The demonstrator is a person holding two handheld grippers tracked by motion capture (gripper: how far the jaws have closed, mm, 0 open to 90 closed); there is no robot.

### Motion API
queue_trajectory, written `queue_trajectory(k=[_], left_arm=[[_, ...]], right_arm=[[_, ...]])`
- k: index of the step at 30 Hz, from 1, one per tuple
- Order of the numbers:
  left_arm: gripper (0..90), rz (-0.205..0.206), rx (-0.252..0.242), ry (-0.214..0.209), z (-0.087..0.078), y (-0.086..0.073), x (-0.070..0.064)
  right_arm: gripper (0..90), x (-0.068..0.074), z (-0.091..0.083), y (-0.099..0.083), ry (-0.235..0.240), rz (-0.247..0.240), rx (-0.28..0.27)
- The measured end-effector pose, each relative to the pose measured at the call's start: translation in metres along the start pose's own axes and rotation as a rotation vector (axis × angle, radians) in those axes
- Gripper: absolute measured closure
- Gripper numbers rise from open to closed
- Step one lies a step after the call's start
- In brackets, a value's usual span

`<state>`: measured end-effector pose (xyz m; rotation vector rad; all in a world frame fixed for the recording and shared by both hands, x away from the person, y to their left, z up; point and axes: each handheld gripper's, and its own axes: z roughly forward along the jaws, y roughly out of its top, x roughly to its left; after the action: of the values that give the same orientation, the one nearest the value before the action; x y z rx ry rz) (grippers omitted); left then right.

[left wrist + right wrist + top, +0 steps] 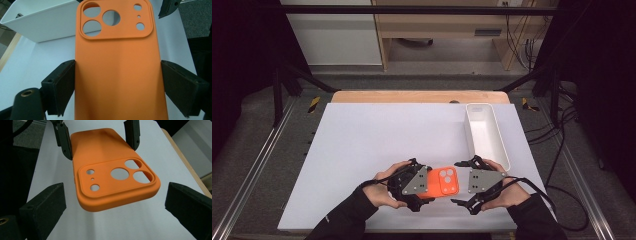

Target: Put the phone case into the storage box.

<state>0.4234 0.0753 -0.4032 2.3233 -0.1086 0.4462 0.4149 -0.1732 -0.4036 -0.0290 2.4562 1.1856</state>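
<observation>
An orange phone case [443, 181] with camera cut-outs hangs just above the white table sheet [377, 140] near its front edge. My left gripper [426, 187] is shut on the case's long sides, and in the left gripper view both pads [66, 82] press against the case [115, 50]. My right gripper [457, 183] faces it from the right and is open. In the right gripper view its jaws stand wide on either side of the case's camera end [117, 187] without touching it. The left gripper [100, 146] shows beyond, clamping the far end.
A long white bin [503, 147] stands at the table's right side, just behind the right hand, also in the left gripper view [42, 22]. A wooden table edge [417, 96] runs along the back. Metal rails flank the table.
</observation>
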Motion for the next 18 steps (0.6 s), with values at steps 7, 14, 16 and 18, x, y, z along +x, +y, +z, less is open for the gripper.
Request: queue_trajectory(k=[7,14,16,18], left_arm=[[15.1,0.005,-0.003,-0.008,0.0008,0.0022,-0.0014],[15.1,0.003,-0.008,-0.013,0.0007,0.0033,-0.0021],[15.1,0.007,-0.006,-0.016,0.0005,0.0035,-0.0023],[15.1,0.009,-0.005,-0.017,0.0004,0.0039,-0.0026]], right_arm=[[3.7,-0.0006,0.0016,0.0004,0.016,-0.01,-0.013],[3.8,-0.0026,0.0055,-0.0007,0.039,-0.013,-0.021],[3.9,-0.0028,0.006,-0.0007,0.043,-0.015,-0.023],[4.1,-0.0027,0.0066,-0.0006,0.053,-0.014,-0.029]])
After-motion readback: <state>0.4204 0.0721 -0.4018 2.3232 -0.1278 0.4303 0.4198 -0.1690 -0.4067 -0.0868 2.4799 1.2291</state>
